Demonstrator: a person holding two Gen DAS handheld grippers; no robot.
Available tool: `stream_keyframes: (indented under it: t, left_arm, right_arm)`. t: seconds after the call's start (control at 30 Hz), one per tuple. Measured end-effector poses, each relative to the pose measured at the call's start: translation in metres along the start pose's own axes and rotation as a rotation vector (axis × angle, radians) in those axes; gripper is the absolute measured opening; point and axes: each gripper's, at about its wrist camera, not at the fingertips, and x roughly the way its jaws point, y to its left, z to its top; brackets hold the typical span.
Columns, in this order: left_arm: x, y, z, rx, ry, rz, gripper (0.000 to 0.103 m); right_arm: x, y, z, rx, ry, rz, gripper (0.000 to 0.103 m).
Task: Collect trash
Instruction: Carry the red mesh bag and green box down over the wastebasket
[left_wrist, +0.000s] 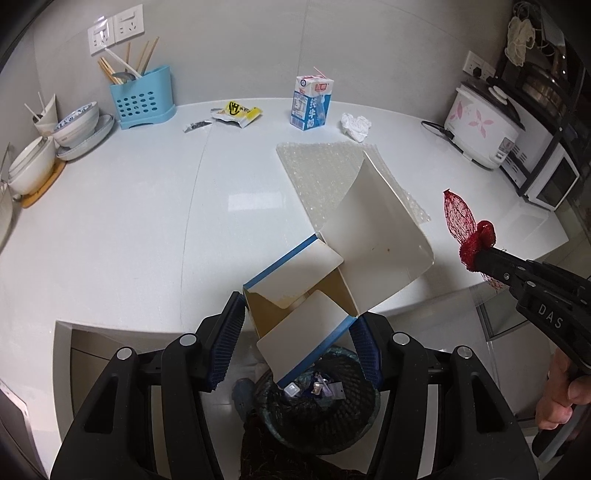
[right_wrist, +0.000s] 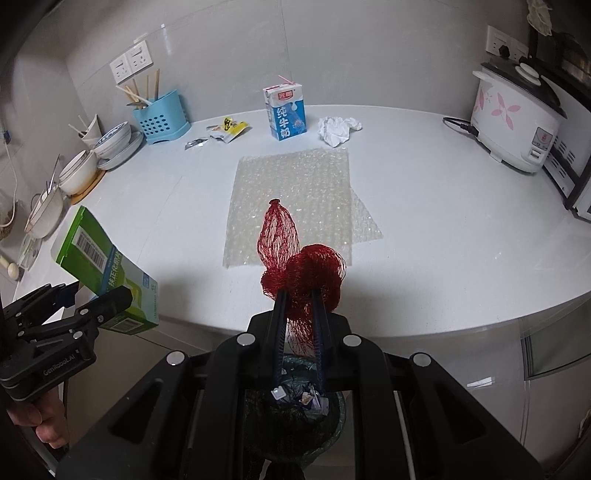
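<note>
My left gripper (left_wrist: 297, 325) is shut on an empty cardboard box (left_wrist: 306, 295) with its flaps open; in the right wrist view the same box (right_wrist: 107, 273) shows green and white with a barcode. My right gripper (right_wrist: 300, 295) is shut on a bunched red mesh net (right_wrist: 295, 258), also seen at the right of the left wrist view as the net (left_wrist: 469, 229). Both are held above a dark mesh trash bin (left_wrist: 317, 417), (right_wrist: 295, 410) holding several scraps, on the floor in front of the white counter (right_wrist: 443, 229).
On the counter lie a sheet of bubble wrap (right_wrist: 295, 199), a milk carton (right_wrist: 285, 112), a crumpled tissue (right_wrist: 338, 130), a yellow snack wrapper (right_wrist: 231, 129) and a small foil wrapper (right_wrist: 195, 144). A blue utensil holder (right_wrist: 160, 122) and bowls (right_wrist: 110, 142) stand left, a rice cooker (right_wrist: 517, 122) right.
</note>
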Motion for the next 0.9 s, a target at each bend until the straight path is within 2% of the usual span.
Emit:
stream_keyframes:
  t: [0.5, 0.7, 0.9]
  left_arm:
    - [0.017, 0.000, -0.049, 0.011, 0.047, -0.012, 0.055]
    - [0.031, 0.000, -0.068, 0.016, 0.072, -0.007, 0.055]
    - [0.048, 0.001, -0.087, 0.021, 0.095, -0.022, 0.055]
  right_arm:
    - [-0.002, 0.004, -0.054, -0.034, 0.035, 0.026, 0.012]
    - [0.011, 0.006, -0.076, -0.043, 0.058, 0.029, 0.012]
    - [0.041, 0.010, -0.101, -0.055, 0.118, 0.046, 0.012]
